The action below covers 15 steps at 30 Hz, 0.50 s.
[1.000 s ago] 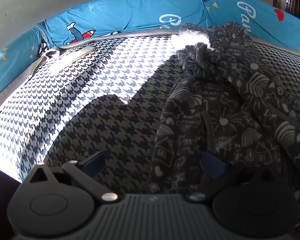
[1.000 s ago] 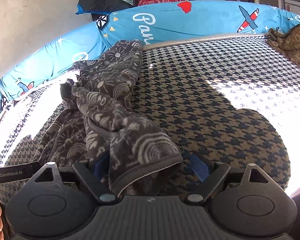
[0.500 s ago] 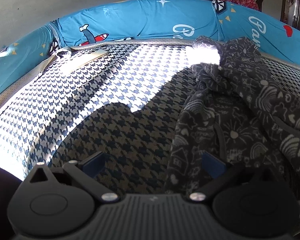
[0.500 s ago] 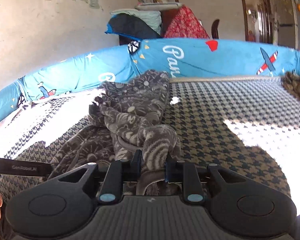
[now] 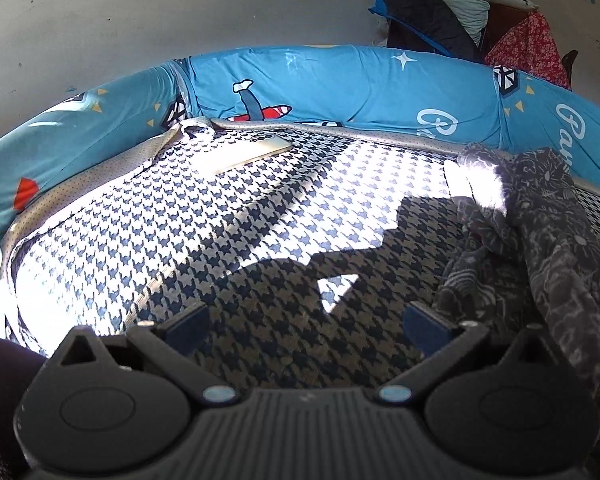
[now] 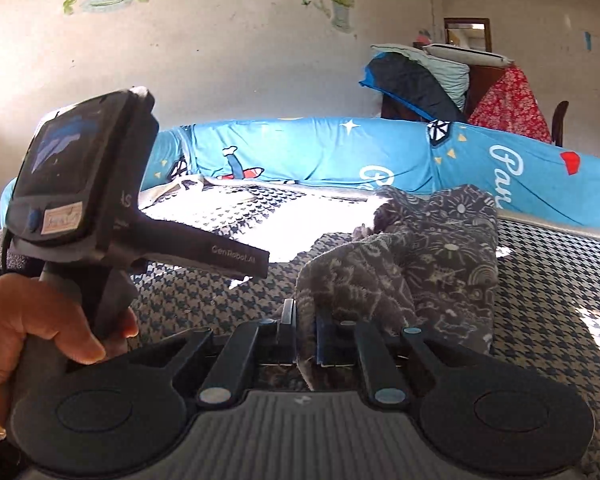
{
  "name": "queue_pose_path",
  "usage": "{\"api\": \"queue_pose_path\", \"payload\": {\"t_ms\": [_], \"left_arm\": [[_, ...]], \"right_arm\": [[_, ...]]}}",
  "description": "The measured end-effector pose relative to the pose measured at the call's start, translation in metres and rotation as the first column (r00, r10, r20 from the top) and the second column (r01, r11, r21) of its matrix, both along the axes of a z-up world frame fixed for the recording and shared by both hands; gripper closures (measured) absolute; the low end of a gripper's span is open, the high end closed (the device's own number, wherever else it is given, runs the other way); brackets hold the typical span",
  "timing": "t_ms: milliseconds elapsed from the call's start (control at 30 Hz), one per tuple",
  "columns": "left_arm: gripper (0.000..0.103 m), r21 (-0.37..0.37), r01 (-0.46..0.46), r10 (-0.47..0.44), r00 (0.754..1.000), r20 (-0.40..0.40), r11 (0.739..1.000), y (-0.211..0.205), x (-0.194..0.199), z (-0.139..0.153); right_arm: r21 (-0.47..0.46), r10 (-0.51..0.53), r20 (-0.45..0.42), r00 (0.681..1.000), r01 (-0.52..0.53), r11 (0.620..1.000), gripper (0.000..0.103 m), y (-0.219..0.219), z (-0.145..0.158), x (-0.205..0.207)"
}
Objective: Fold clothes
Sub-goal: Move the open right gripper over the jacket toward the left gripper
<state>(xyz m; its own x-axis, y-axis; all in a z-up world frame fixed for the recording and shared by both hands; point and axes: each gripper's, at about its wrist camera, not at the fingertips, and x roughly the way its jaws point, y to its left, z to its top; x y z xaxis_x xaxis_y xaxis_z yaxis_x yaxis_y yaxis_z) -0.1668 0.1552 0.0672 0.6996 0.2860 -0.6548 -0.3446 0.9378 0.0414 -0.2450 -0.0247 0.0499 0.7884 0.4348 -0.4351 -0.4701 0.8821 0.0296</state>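
A dark grey fleece garment point(image 6: 432, 264) with white doodle prints lies crumpled on the houndstooth bed cover point(image 6: 560, 292). My right gripper point(image 6: 306, 320) is closing on a raised fold of it, and the pads pinch the cloth. In the left wrist view the same garment point(image 5: 548, 240) sits at the right edge. My left gripper point(image 5: 306, 326) stands open over bare bed cover point(image 5: 220, 240), to the left of the cloth, with nothing between its fingers. A hand point(image 6: 32, 320) holds the left gripper's handle, seen at the left of the right wrist view.
A phone point(image 5: 240, 154) lies at the bed's far left corner. A blue padded bumper point(image 5: 360, 92) with plane prints rings the bed. Piled bedding point(image 6: 416, 80) and a red cloth point(image 6: 512, 104) stand behind it by the wall.
The right gripper shut on a fold of the garment and swung left with it, bringing the left gripper into its view. The left gripper drew away leftward from the garment, still open.
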Motion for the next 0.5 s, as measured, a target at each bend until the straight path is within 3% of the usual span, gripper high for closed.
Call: {"api": "queue_pose_path", "payload": {"t_ms": [233,333,500], "left_arm": [[0.0,-0.012,-0.012,0.012,1.0,-0.021,1.0,0.01,-0.001,-0.005],[0.0,-0.022,-0.018,0.017,1.0,-0.023,1.0,0.013,-0.003,-0.006],[0.0,-0.03,-0.006,0.005,1.0,-0.028,1.0,0.011,-0.002,-0.006]], "right_arm": [[-0.042,0.129,-0.019,0.991,-0.13,0.991,0.1,0.036,-0.017,0.001],[-0.129,0.178,-0.018,0.984,-0.178,0.975,0.1,0.058,-0.029,-0.001],[-0.187,0.114,-0.004,0.993,-0.113,0.976,0.099,0.059,-0.032,0.005]]}}
